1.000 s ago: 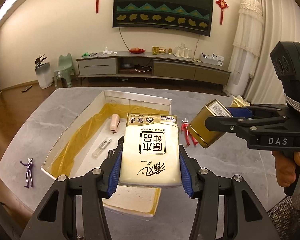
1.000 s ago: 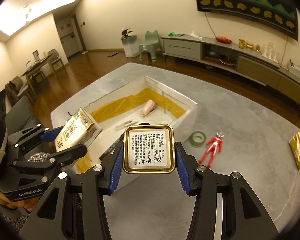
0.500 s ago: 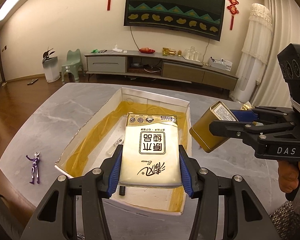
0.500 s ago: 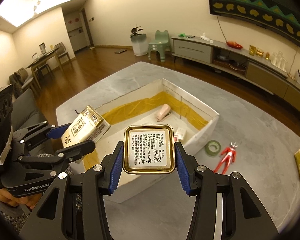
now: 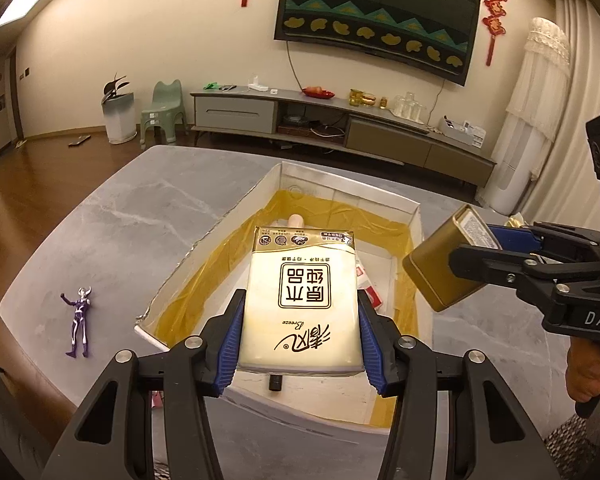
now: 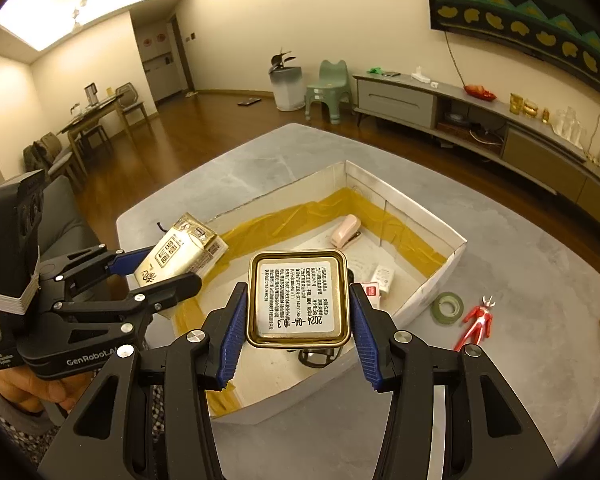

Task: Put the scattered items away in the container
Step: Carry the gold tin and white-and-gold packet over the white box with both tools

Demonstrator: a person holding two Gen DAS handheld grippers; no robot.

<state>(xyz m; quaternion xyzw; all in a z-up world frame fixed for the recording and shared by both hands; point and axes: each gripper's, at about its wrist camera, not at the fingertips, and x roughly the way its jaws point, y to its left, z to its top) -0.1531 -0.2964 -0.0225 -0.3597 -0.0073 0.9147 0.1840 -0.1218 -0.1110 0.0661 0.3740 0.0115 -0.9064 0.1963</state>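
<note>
A grey marbled counter (image 5: pixel 112 216) stands in a living room with a TV (image 5: pixel 376 20) and red knot hangings. The left gripper (image 5: pixel 300 332) clamps a "Breeze" tissue pack (image 5: pixel 302 300) over the box (image 6: pixel 440 280); the right gripper (image 6: pixel 298 336) clamps a gold tin (image 6: pixel 298 300), label dated 2024, above it too.

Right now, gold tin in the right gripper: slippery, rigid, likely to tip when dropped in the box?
The gold tin looks rigid: the right gripper leaves no dents. Its glossy metal sides may slip. Flat faces suggest it will settle in the box, not roll.
</note>
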